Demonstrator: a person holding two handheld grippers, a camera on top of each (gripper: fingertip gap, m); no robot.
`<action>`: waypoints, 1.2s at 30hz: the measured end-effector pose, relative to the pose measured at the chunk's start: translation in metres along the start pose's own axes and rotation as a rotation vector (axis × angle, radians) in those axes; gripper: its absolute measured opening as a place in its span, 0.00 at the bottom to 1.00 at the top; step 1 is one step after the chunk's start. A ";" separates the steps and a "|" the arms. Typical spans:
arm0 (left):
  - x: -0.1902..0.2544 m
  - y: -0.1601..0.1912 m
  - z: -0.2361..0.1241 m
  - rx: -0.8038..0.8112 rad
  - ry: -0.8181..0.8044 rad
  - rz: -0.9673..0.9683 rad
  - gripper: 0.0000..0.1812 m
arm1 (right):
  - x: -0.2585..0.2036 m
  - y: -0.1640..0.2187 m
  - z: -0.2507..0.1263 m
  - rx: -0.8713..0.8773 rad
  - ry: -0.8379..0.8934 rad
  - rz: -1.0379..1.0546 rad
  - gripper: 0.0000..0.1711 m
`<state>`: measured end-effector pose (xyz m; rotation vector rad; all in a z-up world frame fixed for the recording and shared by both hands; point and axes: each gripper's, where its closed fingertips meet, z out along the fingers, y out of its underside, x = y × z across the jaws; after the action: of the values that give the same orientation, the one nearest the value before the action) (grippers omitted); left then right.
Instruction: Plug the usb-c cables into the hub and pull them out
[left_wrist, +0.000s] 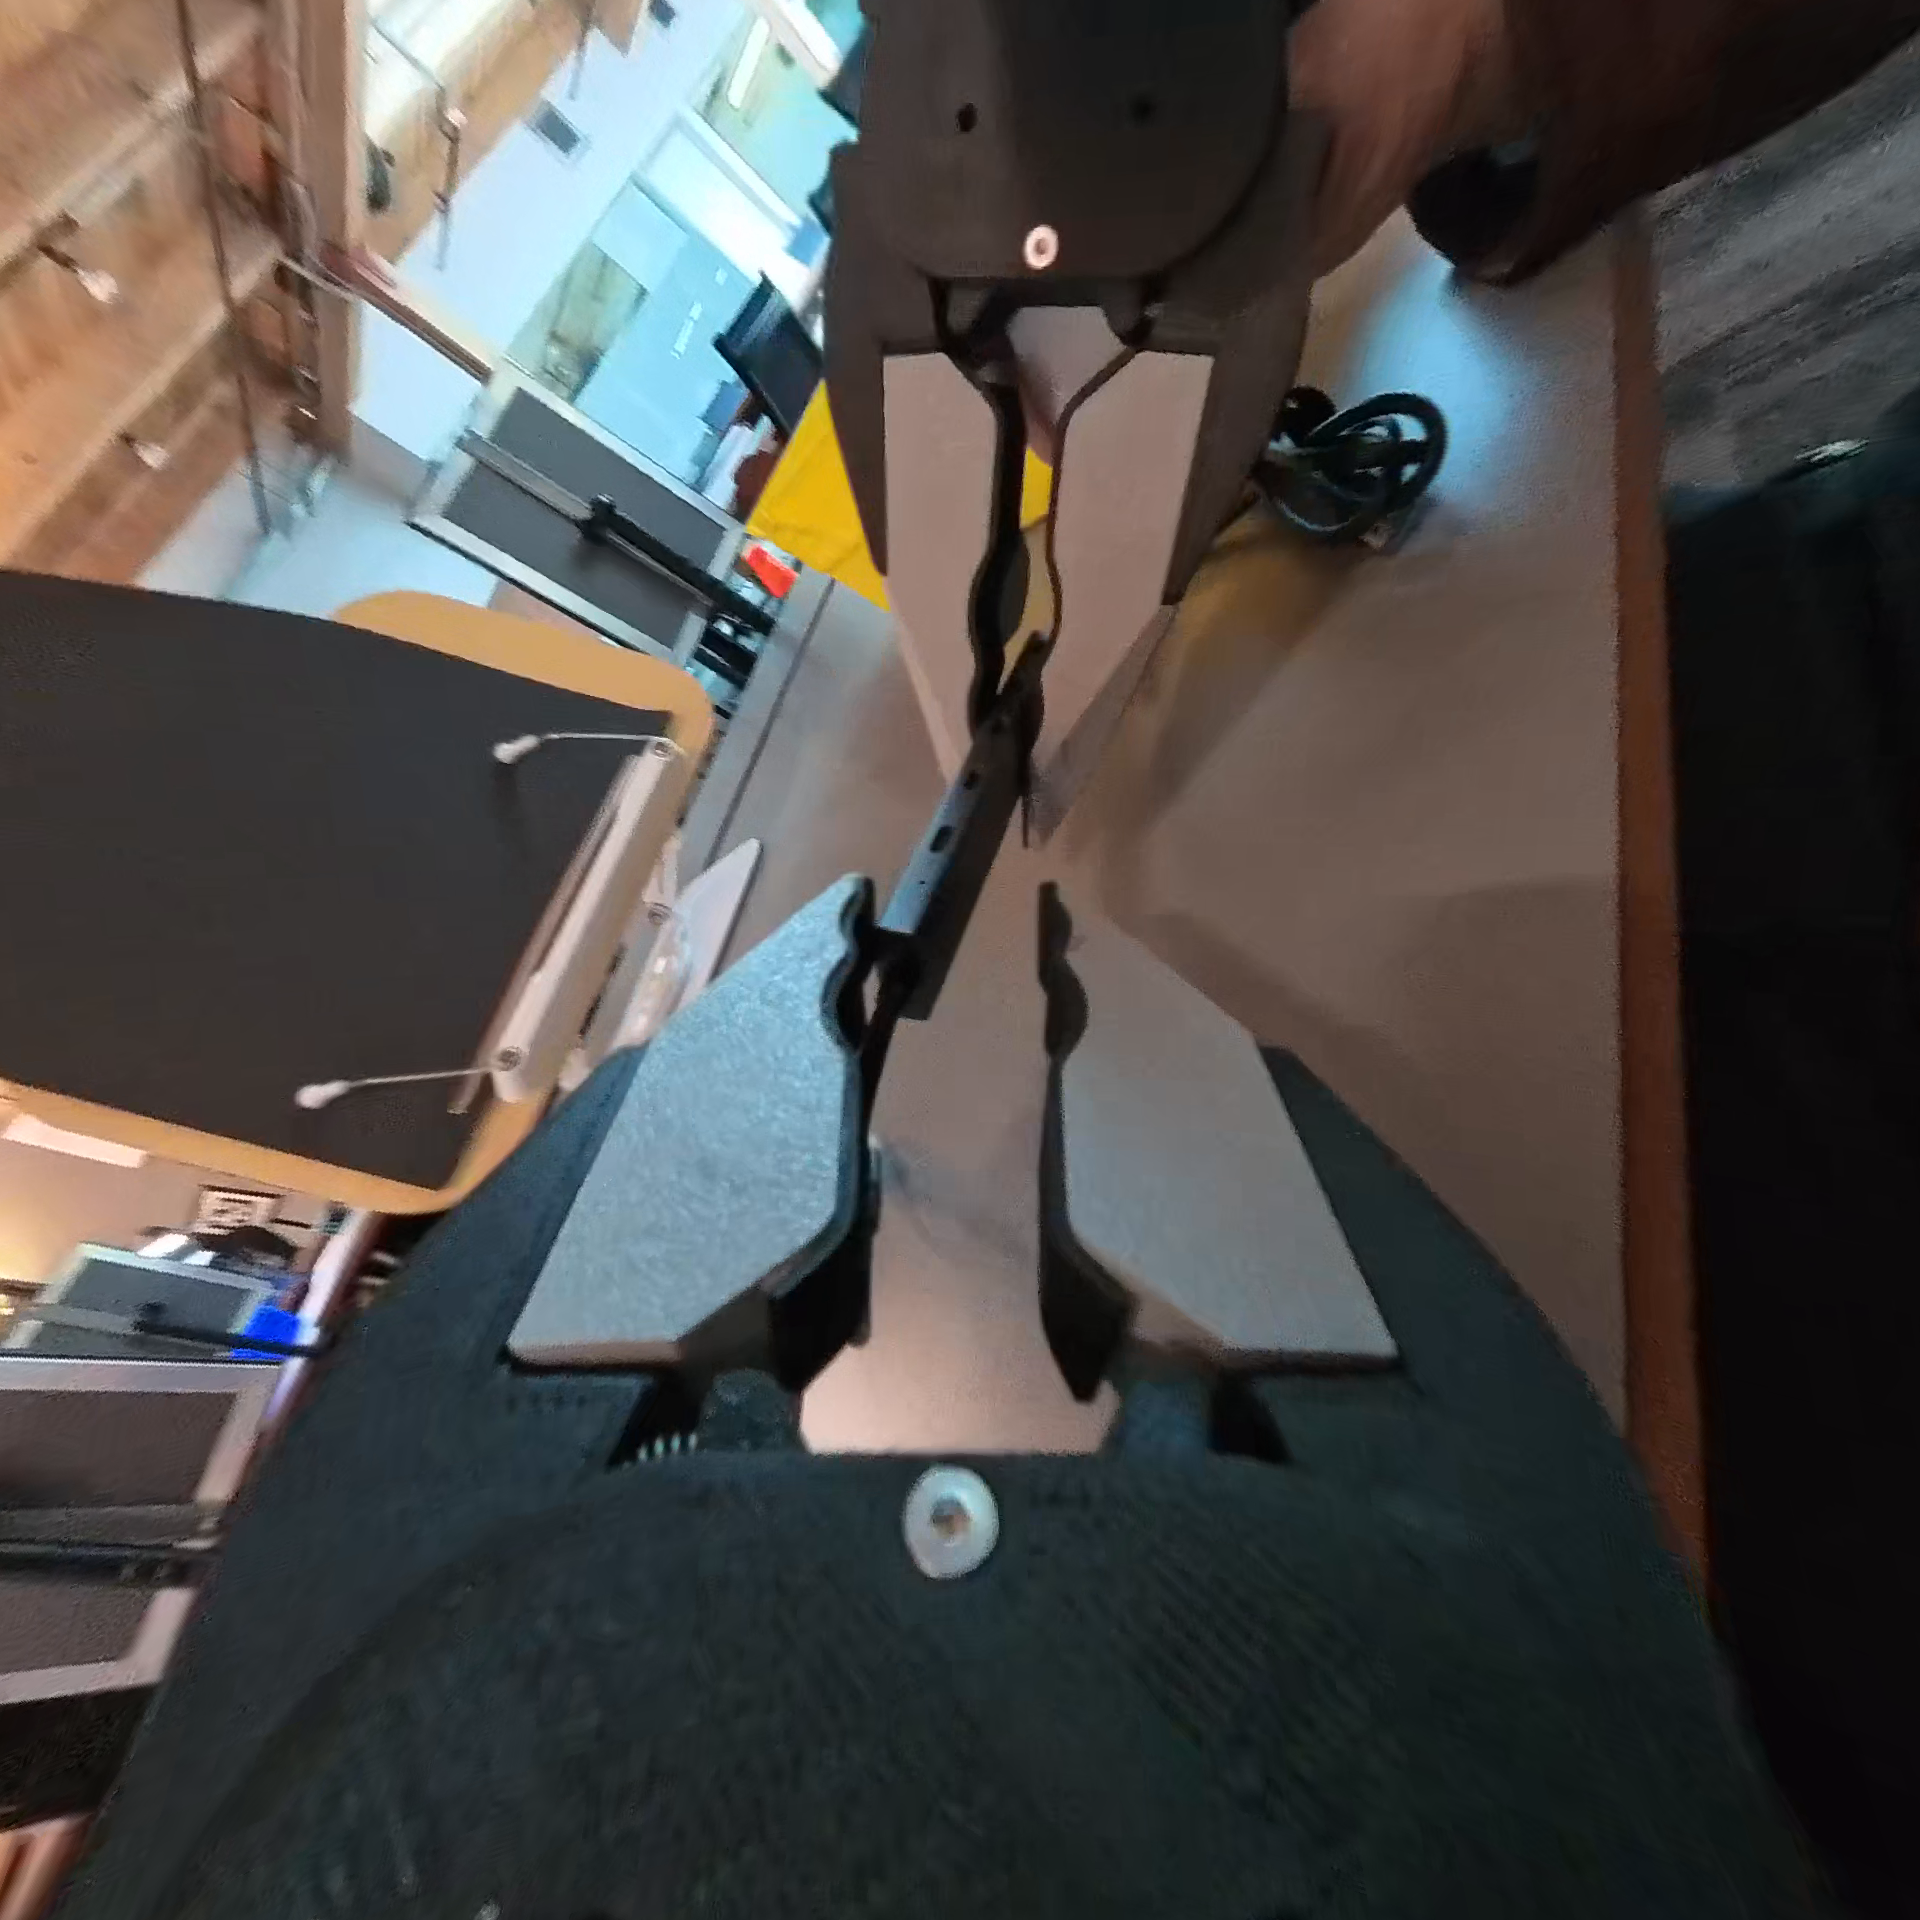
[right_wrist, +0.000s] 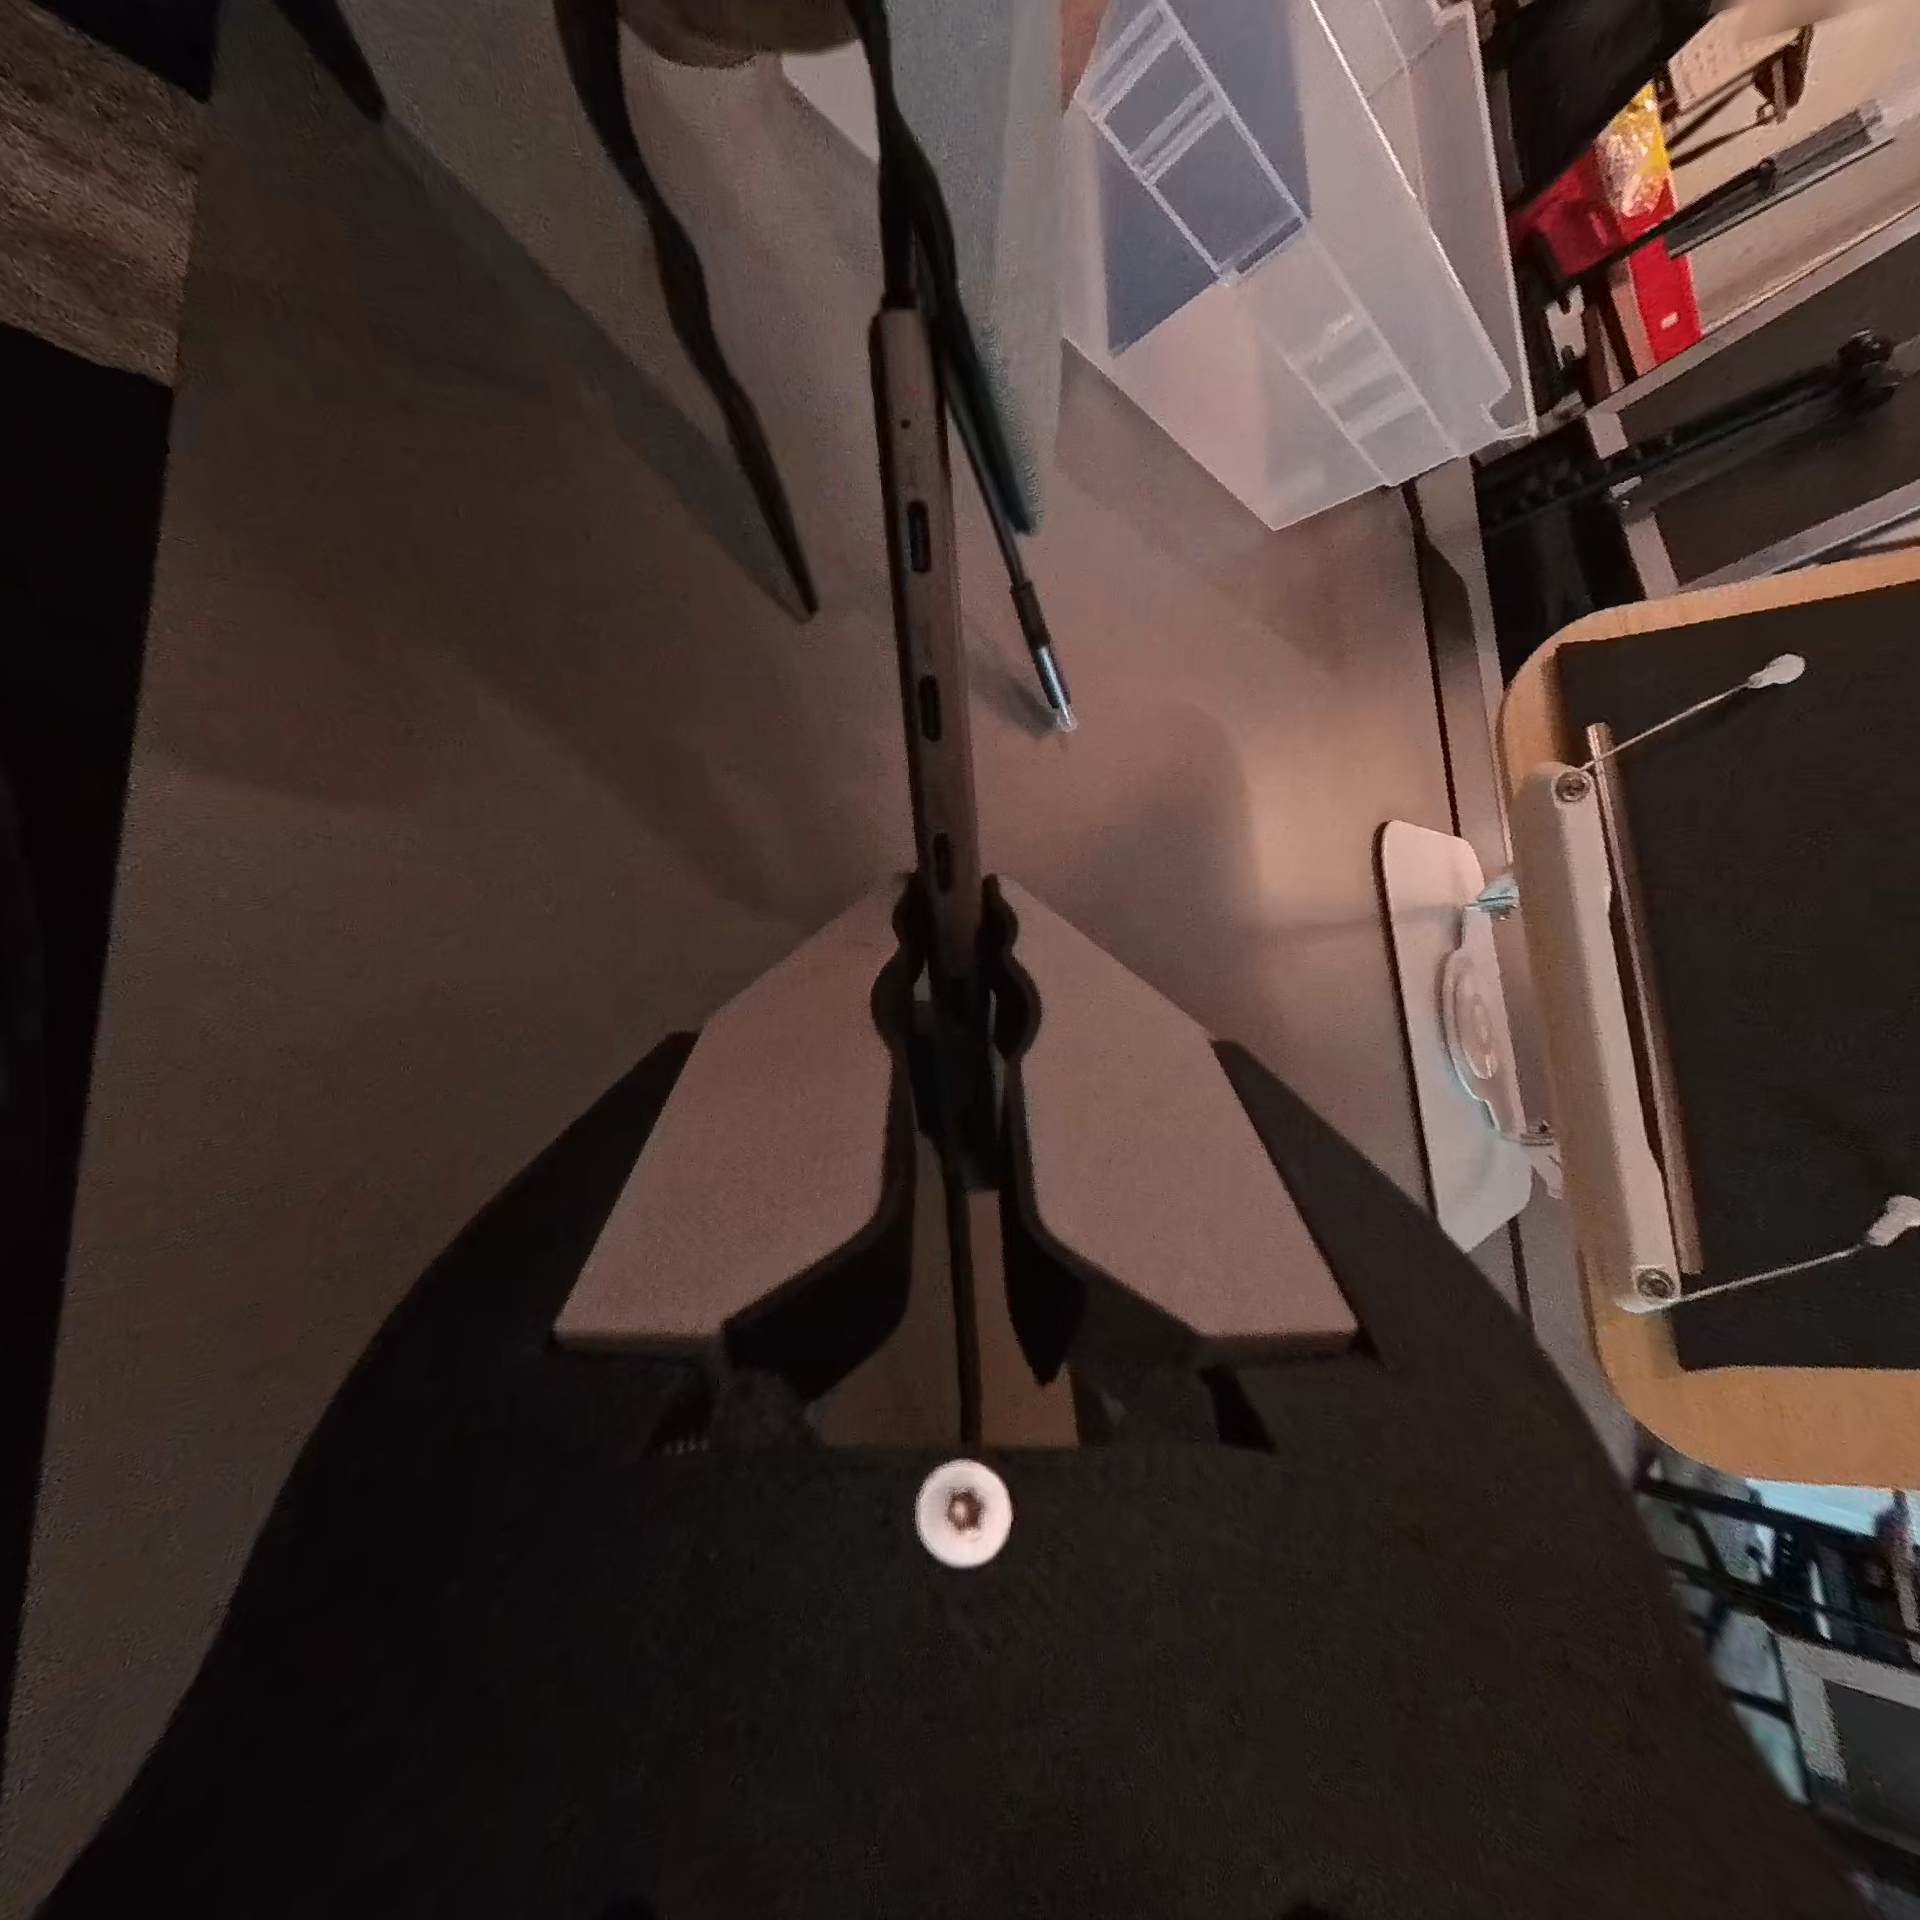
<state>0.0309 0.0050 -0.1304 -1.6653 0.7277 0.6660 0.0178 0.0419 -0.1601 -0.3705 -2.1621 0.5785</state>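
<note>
The slim dark hub (right_wrist: 925, 623) is held off the table, ports showing along its edge. My right gripper (right_wrist: 951, 899) is shut on its near end, and a thin black cable (right_wrist: 966, 1299) runs back between the fingers. A USB-C cable plug (right_wrist: 1047, 670) hangs free just right of the hub, not in a port. In the left wrist view the hub (left_wrist: 951, 821) reaches from the right gripper (left_wrist: 1013, 675) to my left gripper (left_wrist: 951, 904). The left gripper is open, and the hub's end lies against its left finger (left_wrist: 831, 935).
A coil of black cable (left_wrist: 1351, 468) lies on the grey table (left_wrist: 1351, 935) near its wooden edge (left_wrist: 1642, 935). A clear plastic box (right_wrist: 1299, 260) stands at the back. A wood-rimmed black board on a stand (right_wrist: 1766, 987) and its white base (right_wrist: 1455, 1039) stand to the side. The left gripper's tips are roughly 5 cm from the right gripper's.
</note>
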 end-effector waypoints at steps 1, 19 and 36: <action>0.000 0.000 0.000 -0.002 0.010 -0.021 0.18 | 0.000 -0.002 0.000 0.020 -0.012 0.014 0.04; 0.021 -0.031 -0.003 0.156 0.089 -0.024 0.04 | -0.023 -0.023 -0.021 0.085 -0.081 -0.086 0.05; 0.027 -0.036 0.001 0.183 0.061 0.072 0.05 | -0.031 -0.025 -0.020 0.116 -0.158 0.020 0.06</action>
<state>0.0753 0.0091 -0.1285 -1.5028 0.8691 0.5830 0.0508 0.0127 -0.1567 -0.2918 -2.2650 0.7630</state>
